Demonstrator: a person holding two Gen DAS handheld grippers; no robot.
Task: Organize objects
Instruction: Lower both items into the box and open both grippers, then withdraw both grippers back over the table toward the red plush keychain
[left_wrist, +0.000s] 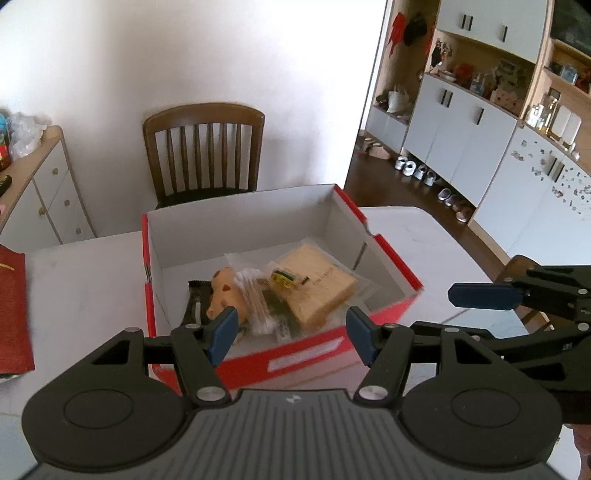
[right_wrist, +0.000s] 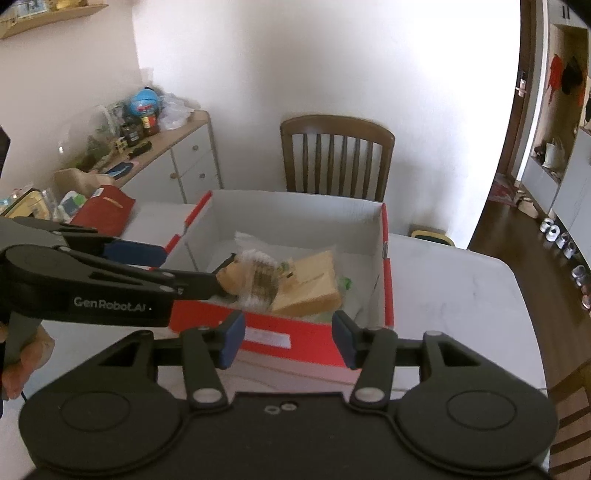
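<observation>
A red cardboard box (left_wrist: 295, 350) with a white inside stands open on the white table; it also shows in the right wrist view (right_wrist: 295, 334). Inside lie a tan block (left_wrist: 317, 288), a clear bag of cotton swabs (left_wrist: 255, 295), an orange toy (left_wrist: 223, 291) and a dark packet (left_wrist: 194, 299). My left gripper (left_wrist: 291, 338) is open and empty, just above the box's near wall. My right gripper (right_wrist: 288, 338) is open and empty in front of the box. The left gripper also shows in the right wrist view (right_wrist: 173, 266), reaching over the box's left side.
A wooden chair (left_wrist: 203, 151) stands behind the table. A red pouch (left_wrist: 13, 310) lies at the table's left edge. A sideboard (right_wrist: 173, 162) with bottles and clutter stands to the left. Cabinets and shoes (left_wrist: 424, 173) line the right wall.
</observation>
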